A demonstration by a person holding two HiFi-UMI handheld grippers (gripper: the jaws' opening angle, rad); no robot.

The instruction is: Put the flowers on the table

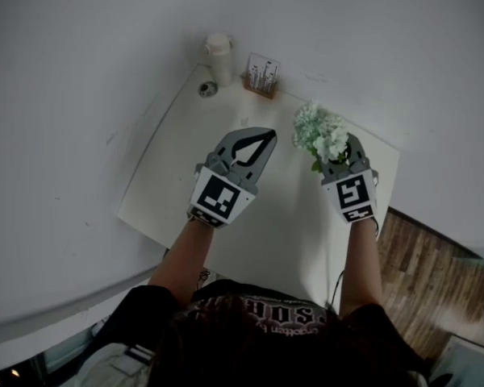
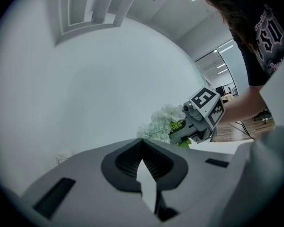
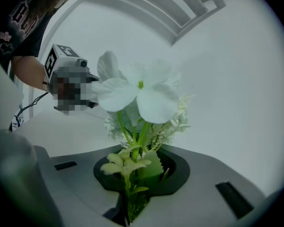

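A bunch of white flowers (image 1: 321, 135) with green stems stands in my right gripper (image 1: 344, 156), which is shut on the stems over the right part of the white table (image 1: 177, 185). In the right gripper view the blooms (image 3: 137, 96) rise from between the jaws of the right gripper (image 3: 140, 161). My left gripper (image 1: 265, 137) hovers over the middle of the table, to the left of the flowers, its jaws together with nothing in them. The left gripper view shows the left gripper (image 2: 142, 144) pinched to a point, with the flowers (image 2: 161, 123) beyond it.
At the table's far corner stand a white bottle (image 1: 219, 56), a small card holder (image 1: 261, 76) and a little round object (image 1: 207, 89). White walls border the table at the left and back. Wooden floor (image 1: 423, 272) lies to the right.
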